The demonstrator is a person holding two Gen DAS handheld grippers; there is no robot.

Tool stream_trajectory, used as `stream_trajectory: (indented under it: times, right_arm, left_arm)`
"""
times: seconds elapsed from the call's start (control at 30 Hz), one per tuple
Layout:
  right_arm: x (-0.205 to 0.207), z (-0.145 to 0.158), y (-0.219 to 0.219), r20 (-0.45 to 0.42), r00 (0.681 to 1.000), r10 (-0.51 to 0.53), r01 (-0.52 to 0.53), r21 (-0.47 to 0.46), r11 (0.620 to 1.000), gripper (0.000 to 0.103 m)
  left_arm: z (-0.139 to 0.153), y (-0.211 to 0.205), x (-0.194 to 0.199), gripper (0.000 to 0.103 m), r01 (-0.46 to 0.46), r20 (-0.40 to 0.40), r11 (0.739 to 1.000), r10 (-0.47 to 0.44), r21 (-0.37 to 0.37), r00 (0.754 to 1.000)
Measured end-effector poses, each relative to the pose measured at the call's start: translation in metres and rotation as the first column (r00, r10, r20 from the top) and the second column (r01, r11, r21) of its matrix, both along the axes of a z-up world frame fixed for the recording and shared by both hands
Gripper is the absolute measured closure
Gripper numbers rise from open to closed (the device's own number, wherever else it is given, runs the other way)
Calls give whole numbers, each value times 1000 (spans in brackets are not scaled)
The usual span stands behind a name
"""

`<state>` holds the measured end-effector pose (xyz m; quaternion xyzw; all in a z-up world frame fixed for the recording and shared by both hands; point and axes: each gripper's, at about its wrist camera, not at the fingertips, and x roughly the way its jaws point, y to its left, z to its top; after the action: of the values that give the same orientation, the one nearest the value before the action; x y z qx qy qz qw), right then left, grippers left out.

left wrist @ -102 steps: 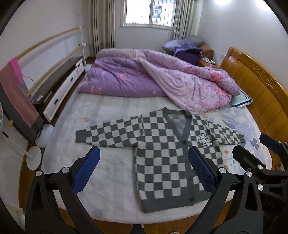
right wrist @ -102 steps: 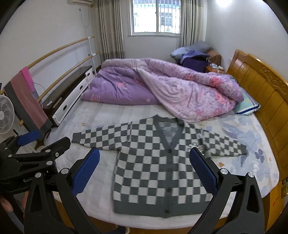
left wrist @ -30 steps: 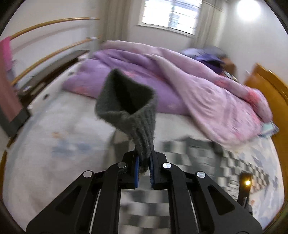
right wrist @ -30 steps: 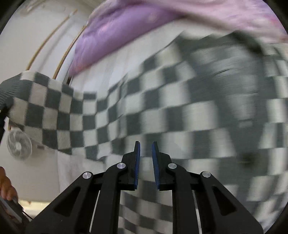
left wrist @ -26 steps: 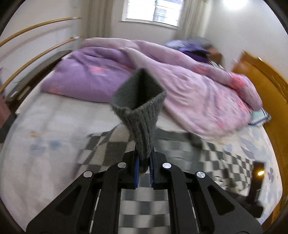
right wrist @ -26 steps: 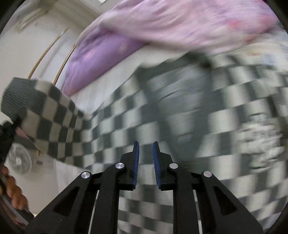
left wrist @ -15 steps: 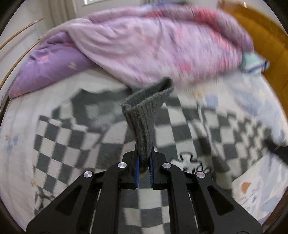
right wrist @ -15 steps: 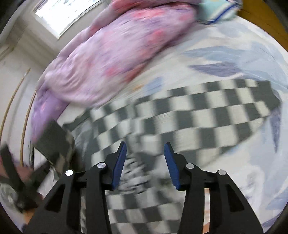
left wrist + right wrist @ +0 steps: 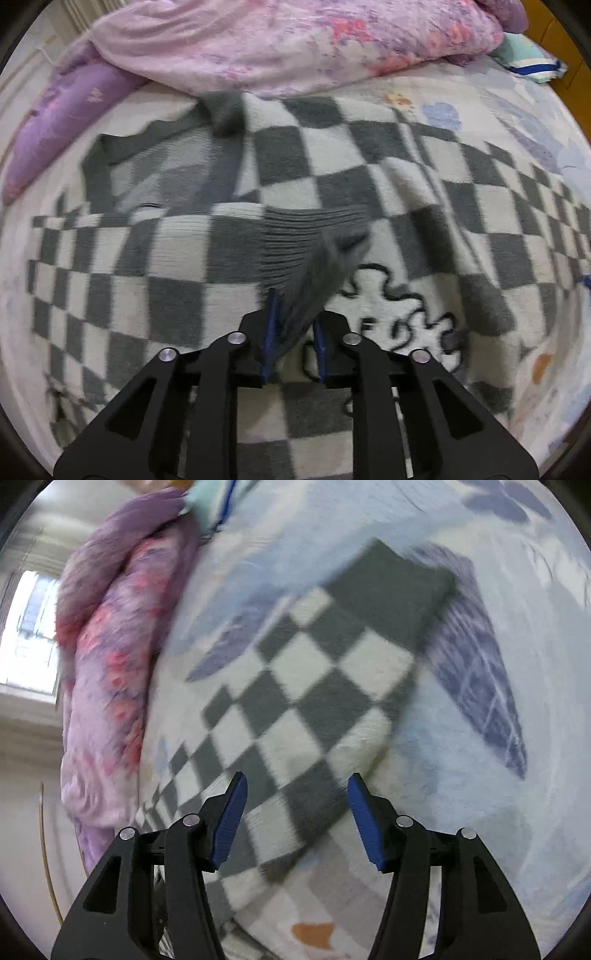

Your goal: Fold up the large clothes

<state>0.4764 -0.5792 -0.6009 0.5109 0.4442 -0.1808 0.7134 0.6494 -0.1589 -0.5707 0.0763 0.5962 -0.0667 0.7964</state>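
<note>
A grey-and-white checkered cardigan [image 9: 332,177] lies flat on the bed. Its left sleeve is folded across the chest. My left gripper [image 9: 293,332] is shut on the grey ribbed cuff [image 9: 314,266] of that sleeve, low over the chest near the black squiggle motif [image 9: 402,317]. My right gripper [image 9: 295,812] is open and empty, just above the other sleeve [image 9: 306,701], which lies stretched out with its grey cuff [image 9: 399,590] at the far end.
A heaped pink and purple floral quilt [image 9: 280,40] lies along the far side of the cardigan, also in the right wrist view [image 9: 110,646]. A striped pillow [image 9: 528,59] sits by the wooden headboard. The bedsheet [image 9: 480,812] has blue leaf prints.
My left gripper carried the left cuff across and down onto the cardigan's chest. My right gripper let go, opened wider and swung over to the right sleeve.
</note>
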Motion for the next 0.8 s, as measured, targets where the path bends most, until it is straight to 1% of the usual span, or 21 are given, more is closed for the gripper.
stream_trajectory:
  times: [0.03,0.07,0.1,0.13,0.17,0.2,0.23,0.27,0.3,0.37,0.4,0.43,0.47,0.5,0.57,0.6,0.63,0.67,0.7,0.73,0.8]
  right_arm:
    - [-2,-6,-2,5,999,-42,42,15,999,47]
    - [-4,-10,-4,7,997,-71,71,23,997,46]
    - [-5,-13,-4,16,996,-91,90,33,995,41]
    - [-4,-17,-4,25,994,-105,104,39,994,38]
    - [-4,-18,-3,33,993,-112,111,32,993,38]
    - [-4,-20,-3,51,991,-123,122,32,992,36]
    - [-3,-22,-4,59,989,-135,133,35,990,36]
    - [-4,-23,-4,68,987,-149,146,37,989,36]
    - [-4,-25,-5,80,984,-161,158,38,987,36]
    - [-5,-25,-5,92,981,-169,167,32,986,47]
    - [-5,-25,-5,114,980,-163,160,40,986,68]
    - [-5,-22,-5,133,979,-157,153,41,987,79]
    - [-2,-13,-2,161,977,-137,136,16,991,81]
    - [4,1,4,190,977,-95,102,-31,994,82]
    - [18,29,20,222,975,5,22,-116,993,83]
    - [28,50,37,245,966,88,-45,-175,983,83]
    - [35,65,52,255,956,147,-92,-217,972,83]
    - [45,83,74,271,935,229,-156,-265,951,83]
    - [51,94,91,282,917,281,-197,-294,935,83]
    - [60,110,120,297,885,358,-258,-327,909,83]
    - [71,131,173,332,822,462,-343,-358,868,83]
  left_arm:
    - [-1,-3,1,76,10,-12,1000,-10,-20,1000]
    - [0,-3,1,62,22,-21,999,-23,-49,1000]
    - [1,-2,1,54,38,-34,994,-41,-104,999]
    - [3,-2,0,42,47,-45,987,-55,-151,997]
    - [6,0,-1,41,57,-54,976,-69,-208,996]
    - [11,1,-3,41,62,-51,968,-77,-245,996]
    - [20,6,-4,39,68,-39,953,-83,-295,996]
    - [28,13,-6,33,65,-29,939,-79,-337,996]
    - [34,19,-8,31,52,-17,936,-62,-348,998]
    - [48,41,-9,31,8,15,940,-2,-341,1000]
    - [53,55,-9,31,-23,17,943,30,-331,999]
    - [55,66,-9,31,-49,17,945,57,-323,998]
    - [56,79,-8,30,-79,14,948,87,-308,996]
    - [55,95,-7,30,-119,3,957,124,-266,992]
    - [56,122,-8,30,-159,4,959,165,-236,986]
    - [57,133,-8,30,-180,8,957,186,-227,982]
    - [58,148,-9,30,-211,6,954,217,-213,976]
    - [60,161,-11,30,-238,5,948,244,-210,970]
    - [61,171,-12,30,-258,4,943,265,-211,964]
    - [64,183,-15,30,-281,7,937,289,-209,957]
    - [70,202,-19,30,-307,18,930,317,-204,948]
